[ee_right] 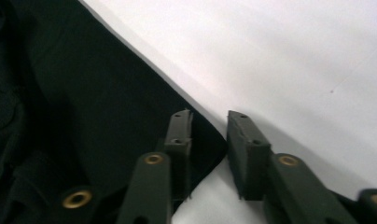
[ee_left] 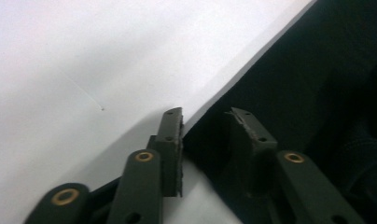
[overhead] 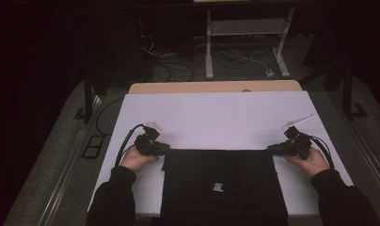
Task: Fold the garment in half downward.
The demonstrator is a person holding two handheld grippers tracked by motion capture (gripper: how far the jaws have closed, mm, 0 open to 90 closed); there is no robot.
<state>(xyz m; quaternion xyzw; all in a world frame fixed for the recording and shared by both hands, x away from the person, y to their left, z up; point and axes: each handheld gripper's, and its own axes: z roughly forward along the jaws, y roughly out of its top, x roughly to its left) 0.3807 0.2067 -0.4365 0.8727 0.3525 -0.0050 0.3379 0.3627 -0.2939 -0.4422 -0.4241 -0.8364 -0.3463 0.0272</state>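
Lying flat on the white worktop, a black folded garment sits at the near edge, centre, w/ a small pale logo on its upper face. Its far edge runs straight across, roughly level w/ both hands.

Left claw is at the garment's far-left corner, held low over the worktop by the person's left hand; cable loops off to the left. In the left gripper view the jaws stand part-way apart, one over white sheet, the other over black cloth, the corner's edge running between them. Pads not pressed together on the fabric: gap is visible, so not gripping.

Right claw mirrors it at the far-right corner, right hand behind it. In the right gripper view the cloth's rounded corner tip sits in the gap betw. the jaws; one jaw is over the cloth, the other over bare white sheet. Jaws narrowed but w/ a clear gap, no clamp on the fabric.

Both sleeves are dark. Beyond the worktop: dim floor, cables, a pale frame stand.
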